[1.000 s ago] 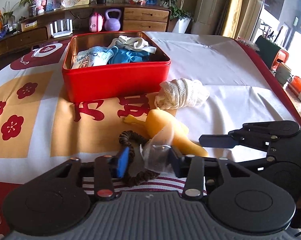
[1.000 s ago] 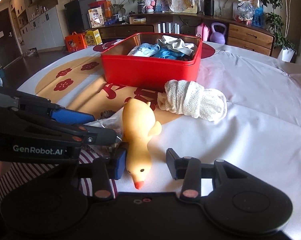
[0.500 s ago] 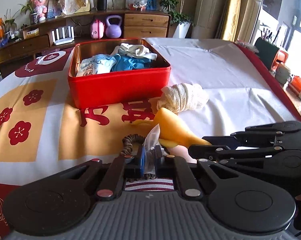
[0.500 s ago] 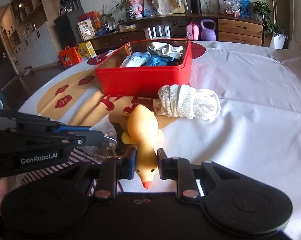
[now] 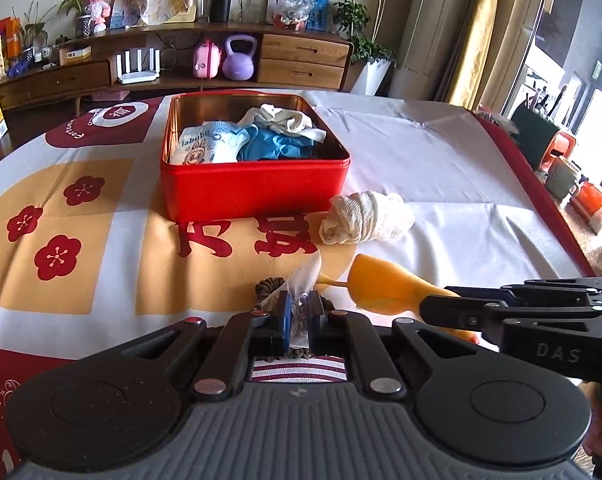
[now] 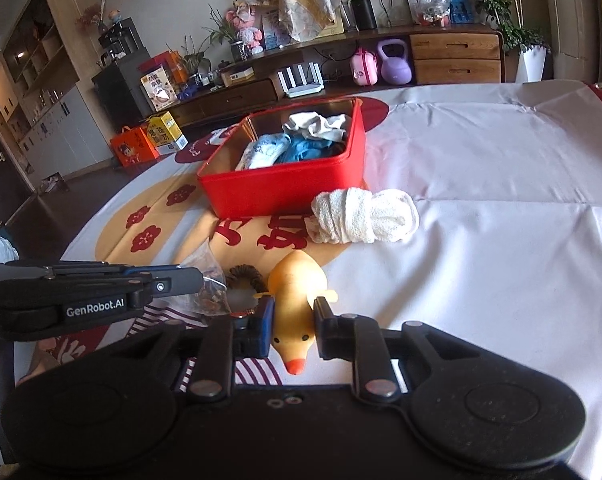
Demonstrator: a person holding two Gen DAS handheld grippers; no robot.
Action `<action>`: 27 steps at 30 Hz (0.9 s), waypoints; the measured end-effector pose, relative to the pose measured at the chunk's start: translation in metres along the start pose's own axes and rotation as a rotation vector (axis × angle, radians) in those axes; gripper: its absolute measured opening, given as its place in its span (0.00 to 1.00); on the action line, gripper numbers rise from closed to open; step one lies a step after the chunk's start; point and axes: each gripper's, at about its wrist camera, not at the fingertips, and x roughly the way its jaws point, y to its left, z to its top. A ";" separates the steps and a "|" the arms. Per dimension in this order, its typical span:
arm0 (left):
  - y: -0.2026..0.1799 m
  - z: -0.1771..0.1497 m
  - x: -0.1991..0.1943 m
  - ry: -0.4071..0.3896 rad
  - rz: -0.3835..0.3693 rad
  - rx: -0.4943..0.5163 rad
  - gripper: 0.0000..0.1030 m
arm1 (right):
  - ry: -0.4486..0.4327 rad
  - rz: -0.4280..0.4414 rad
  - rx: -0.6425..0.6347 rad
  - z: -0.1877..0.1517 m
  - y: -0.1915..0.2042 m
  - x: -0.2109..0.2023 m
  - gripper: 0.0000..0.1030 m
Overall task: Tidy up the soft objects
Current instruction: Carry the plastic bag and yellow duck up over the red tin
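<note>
Yellow rubber fills your right tongs: they are clenched on the toy duck, their pads pressing its neck from either side. The duck's long axis runs along the line of the tongs, its orange beak pointing back at your wrist camera and its rounded body reaching out toward the red tin. In the left wrist view the same duck shows side-on, its body sticking out past the right tongs toward the left of the frame.

Your left tongs are pinched tight on a clear plastic bag, whose crumpled top stands up just past the pads. A brown braided hair tie lies right beside the tips; whether it is inside the bag or outside it, the frames do not show. From the right wrist view, the bag bulges with brownish contents beside the left tongs, close to the left of the duck.

Farther out on the table, a rolled white towel lies just in front of the tin's near right corner, its length crosswise. The tin already holds a printed blue-and-white cloth, a blue garment and a white one.
</note>
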 end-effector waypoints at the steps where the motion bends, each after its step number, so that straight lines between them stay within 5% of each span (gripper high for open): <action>1: 0.001 0.001 -0.003 -0.002 -0.004 -0.003 0.08 | -0.007 0.002 0.000 0.001 0.001 -0.004 0.19; 27: 0.019 0.080 -0.042 -0.157 0.014 -0.021 0.08 | -0.174 -0.020 -0.073 0.092 0.023 -0.034 0.19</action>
